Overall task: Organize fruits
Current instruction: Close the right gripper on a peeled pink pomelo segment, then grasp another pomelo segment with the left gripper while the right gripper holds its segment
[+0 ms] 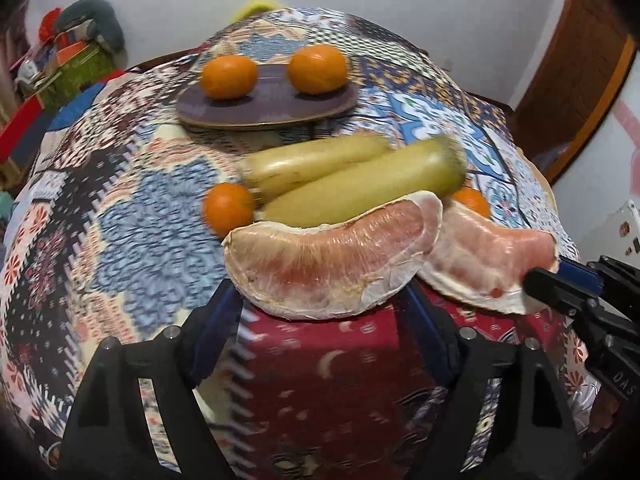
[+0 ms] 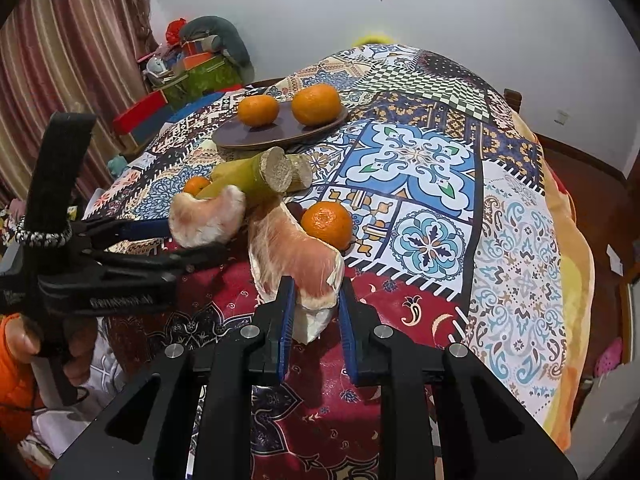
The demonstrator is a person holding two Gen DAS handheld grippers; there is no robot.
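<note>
Right tool (image 2: 314, 312) clamped on pomelo wedge (image 2: 296, 260), left tool (image 1: 320, 304) wide open w/ 2nd wedge (image 1: 332, 256) between fingers

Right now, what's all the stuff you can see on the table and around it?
Mandarins: four, orange; two on the plate, two on the cloth beside the other fruit.
Plate: one, dark purple-brown, at the far side of the table.
Sugarcane pieces: two, yellow-green, lying side by side mid-table.
Pomelo segments: two, pink with pale skin, nearest the cameras.
Tablecloth: one, patchwork of many colours, covering the table.
Pile of boxes and cloth: mixed colours, by the wall.
Left gripper: black with blue pads, open around one segment.
Right gripper: black and blue, shut on the other segment.
</note>
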